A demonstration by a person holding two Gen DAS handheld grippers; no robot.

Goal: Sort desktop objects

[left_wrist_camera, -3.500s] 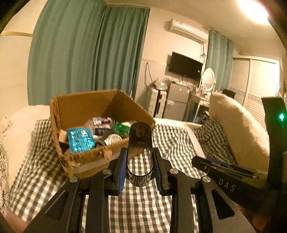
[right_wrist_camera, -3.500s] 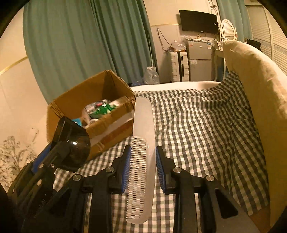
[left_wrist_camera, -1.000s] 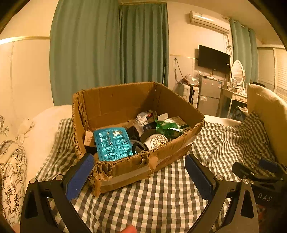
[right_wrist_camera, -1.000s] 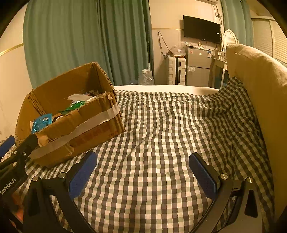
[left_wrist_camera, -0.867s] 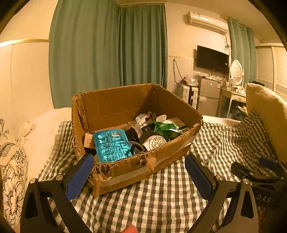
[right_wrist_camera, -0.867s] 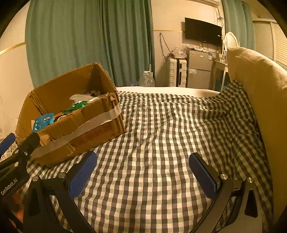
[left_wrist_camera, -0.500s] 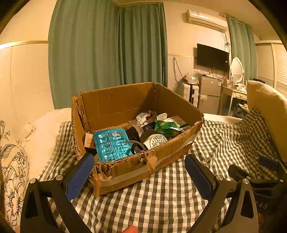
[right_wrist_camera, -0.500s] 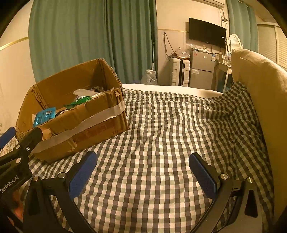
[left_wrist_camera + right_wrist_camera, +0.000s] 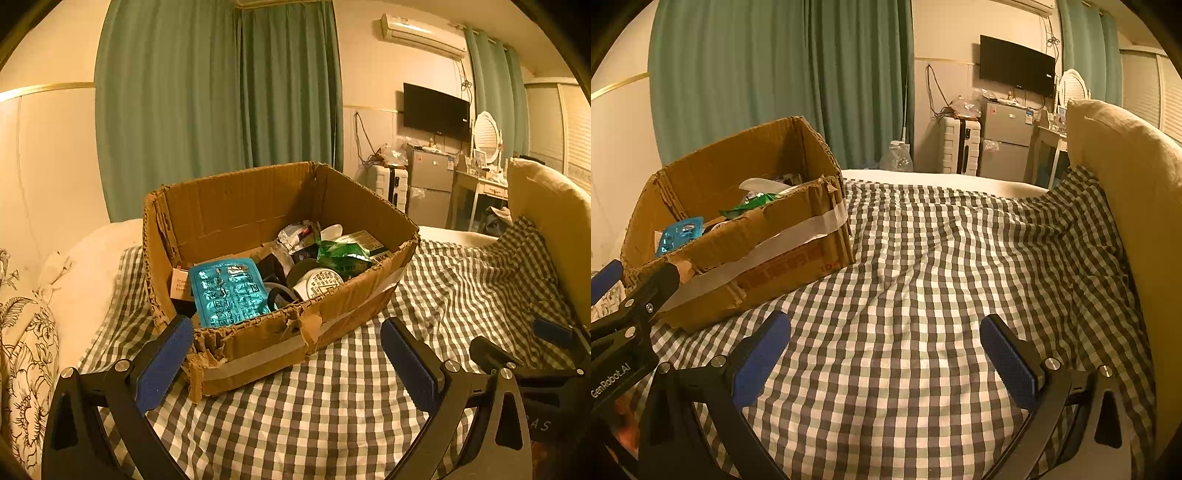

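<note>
In the left wrist view we are holding the left gripper (image 9: 286, 354) with its blue pads spread wide and nothing between them, while 3.5 s ago it was clamped on a dark curved piece; since one second ago almost nothing is changing here. The cardboard box (image 9: 236, 210) is sitting just ahead of the fingers on the checkered cloth (image 9: 332, 413), and its torn near edge is lying between the two pads in the picture. Inside we are seeing a teal blister pack (image 9: 229, 291) leaning at the near left, a round white lid (image 9: 319, 282) and a green packet (image 9: 343, 254) further right. To the right of the box the cloth is running free up to the beige cushion (image 9: 554, 229), and the right gripper (image 9: 535, 365) is showing at the lower right edge. In the right wrist view we are holding the right gripper (image 9: 884, 354) also wide apart and empty, where 3.5 s ago it was gripping a pale comb. The cardboard box (image 9: 798, 236) is standing to the left of it and further away, apart from the fingers, with a white tape band along its side. Straight ahead the checkered cloth (image 9: 942, 258) is lying bare with some soft folds, bounded on the right by the beige cushion (image 9: 1126, 166). The left gripper (image 9: 631, 291) is reaching in at the left edge, close before the box corner.
</note>
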